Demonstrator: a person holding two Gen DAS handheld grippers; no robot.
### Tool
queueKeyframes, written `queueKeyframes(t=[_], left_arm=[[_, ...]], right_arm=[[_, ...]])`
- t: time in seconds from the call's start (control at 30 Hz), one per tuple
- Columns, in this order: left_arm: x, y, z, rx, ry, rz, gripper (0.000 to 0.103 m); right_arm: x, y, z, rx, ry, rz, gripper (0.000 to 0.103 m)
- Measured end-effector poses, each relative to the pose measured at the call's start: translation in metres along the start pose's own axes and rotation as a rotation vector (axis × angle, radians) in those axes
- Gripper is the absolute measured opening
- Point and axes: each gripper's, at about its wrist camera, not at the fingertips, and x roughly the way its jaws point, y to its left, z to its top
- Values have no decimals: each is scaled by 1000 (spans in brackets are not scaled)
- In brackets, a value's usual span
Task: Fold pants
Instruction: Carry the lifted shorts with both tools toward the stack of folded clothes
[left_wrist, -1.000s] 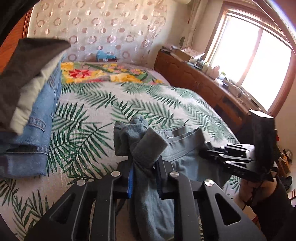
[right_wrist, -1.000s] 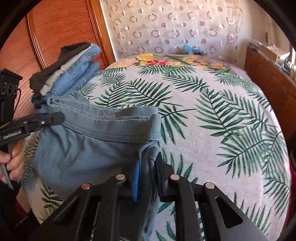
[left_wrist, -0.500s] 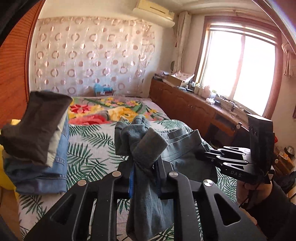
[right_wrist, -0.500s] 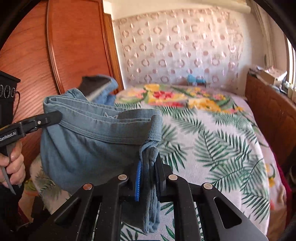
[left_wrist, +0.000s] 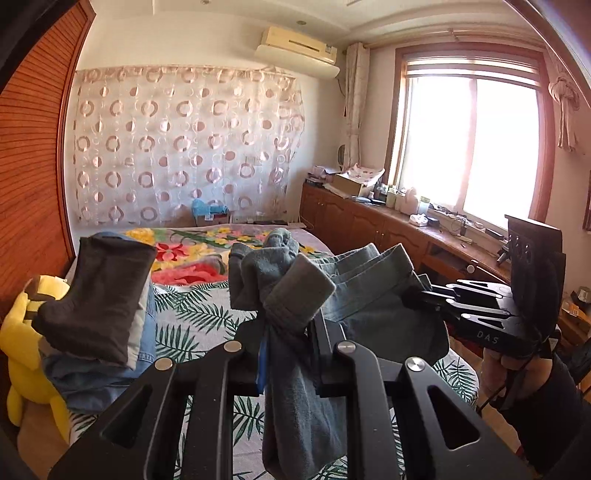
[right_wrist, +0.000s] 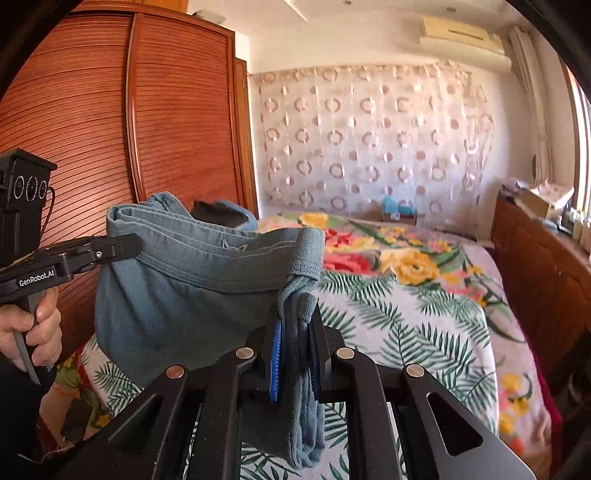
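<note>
Two grippers, left gripper (left_wrist: 288, 354) and right gripper (right_wrist: 295, 350), clench the pants (right_wrist: 192, 288), fingers buried in bunched cloth.

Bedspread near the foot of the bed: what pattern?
Green palm fronds on a pale ground; the bedspread shows best in the right wrist view.

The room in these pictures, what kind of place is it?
Most likely a home bedroom: a bed with a leaf-print cover, a tall wooden wardrobe, and an air conditioner above the curtain.

Left claw (left_wrist: 288, 354) clamped on grey-blue pants (left_wrist: 295, 288), right claw (left_wrist: 424, 295) gripping waistband
</note>
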Motion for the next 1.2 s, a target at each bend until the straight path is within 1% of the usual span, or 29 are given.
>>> queueKeyframes(t=[0.17, 0.5, 0.67, 0.9, 1.2], left_arm=[[-3, 4, -1, 0, -11, 10, 19], [-3, 20, -10, -17, -2, 25, 19], [-1, 33, -10, -31, 3, 41, 19], [3, 50, -9, -42, -8, 86, 19], [19, 81, -5, -56, -8, 137, 19]], right_arm=[[0, 2, 2, -29, -17, 0, 12], [19, 1, 0, -62, -4, 9, 12], [37, 0, 7, -66, 6, 24, 12], [60, -3, 23, -95, 15, 62, 12], [109, -16, 46, -135, 34, 113, 12]])
